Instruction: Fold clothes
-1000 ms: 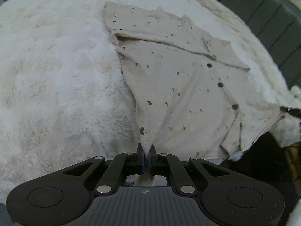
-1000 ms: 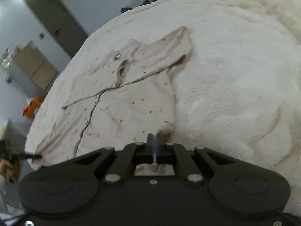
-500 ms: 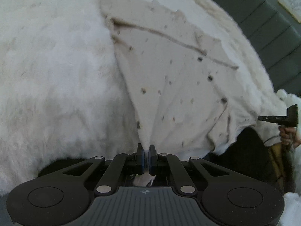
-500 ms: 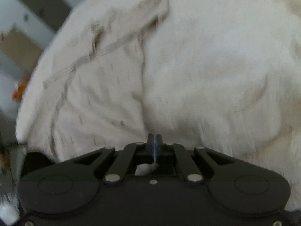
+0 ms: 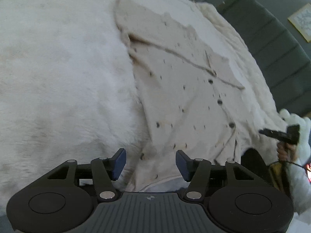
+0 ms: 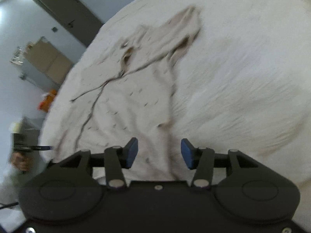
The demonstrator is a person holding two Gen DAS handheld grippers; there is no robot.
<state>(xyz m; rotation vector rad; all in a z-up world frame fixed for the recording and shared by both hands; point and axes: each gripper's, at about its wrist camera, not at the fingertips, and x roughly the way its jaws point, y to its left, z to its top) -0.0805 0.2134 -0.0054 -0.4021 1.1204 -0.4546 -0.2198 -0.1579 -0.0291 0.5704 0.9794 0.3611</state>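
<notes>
Where both grippers pinched the hem of the shirt [image 5: 186,104] a second ago, both now stand with jaws parted; the left gripper [image 5: 150,164] has just been opening, blue pads [image 5: 119,163] clear of the cloth on either side, hem lying loose between them and not pressed; the right gripper [image 6: 159,154] has likewise just been opening, pads [image 6: 132,151] apart, shirt edge [image 6: 155,116] running slack up the gap without contact. Shirt is cream with small dark flecks and dark buttons down the placket; it lies spread face-up on the white fluffy blanket [image 5: 58,68], collar end far from both cameras, one sleeve folded across the chest, hem at the near edge of the bed. Earlier the fabric rose in a taut ridge into each closed jaw; that ridge has slumped and the cloth sits flatter, with a soft crease left in the right view. In the left view the right gripper's tip [image 5: 279,134] shows at the far right, held in a hand [image 5: 285,151]; in the right view the left gripper [image 6: 33,147] shows at the far left, blurred. Dark padded headboard [image 5: 272,38] behind the bed.
</notes>
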